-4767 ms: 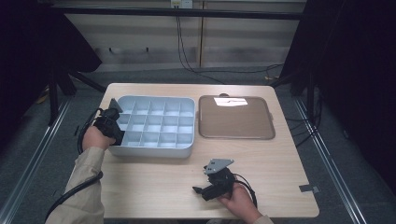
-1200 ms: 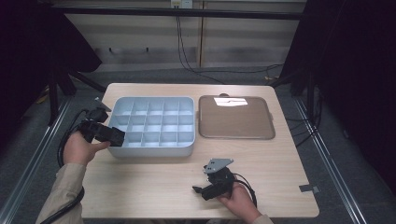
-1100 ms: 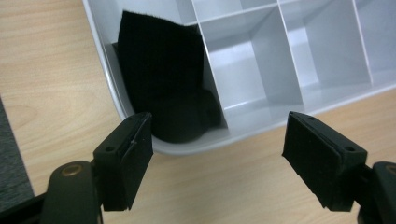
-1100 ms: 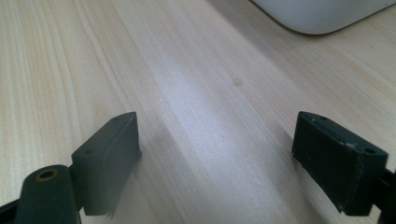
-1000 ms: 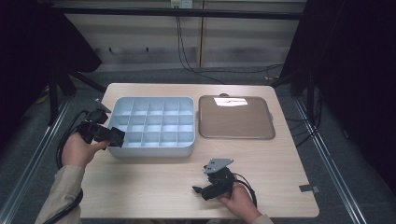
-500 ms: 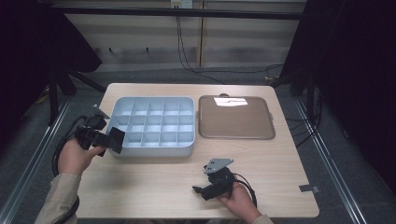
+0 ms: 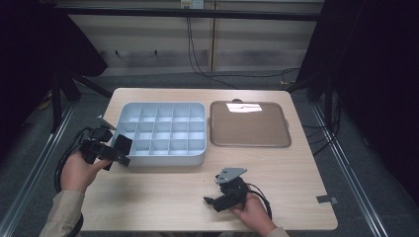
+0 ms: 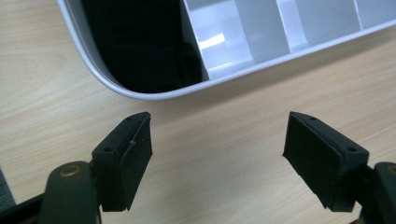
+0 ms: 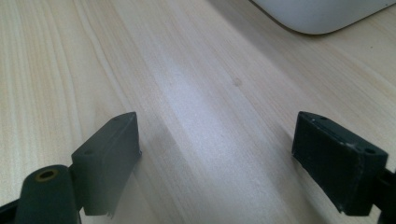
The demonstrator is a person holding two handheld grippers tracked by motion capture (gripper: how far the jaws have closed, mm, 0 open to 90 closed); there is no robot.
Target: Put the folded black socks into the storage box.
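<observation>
A pale grey compartment tray with several empty cells lies at the table's left centre. My left gripper hovers just off its front-left corner, open with nothing between the jaws. In the left gripper view the left gripper points at the tray's rounded corner rim, a short way from it over bare wood. My right gripper rests low near the table's front edge, also open and holding nothing. In the right gripper view the right gripper faces bare tabletop, with a tray corner farther ahead.
A flat brown tray lies to the right of the compartment tray. Cables trail from both grippers. The wooden table has bare room along its front. A small grey tag sits near the front right corner.
My left gripper has drawn back from the tray's left side toward the front-left corner, off the table's edge a little. The right gripper has stayed in place.
</observation>
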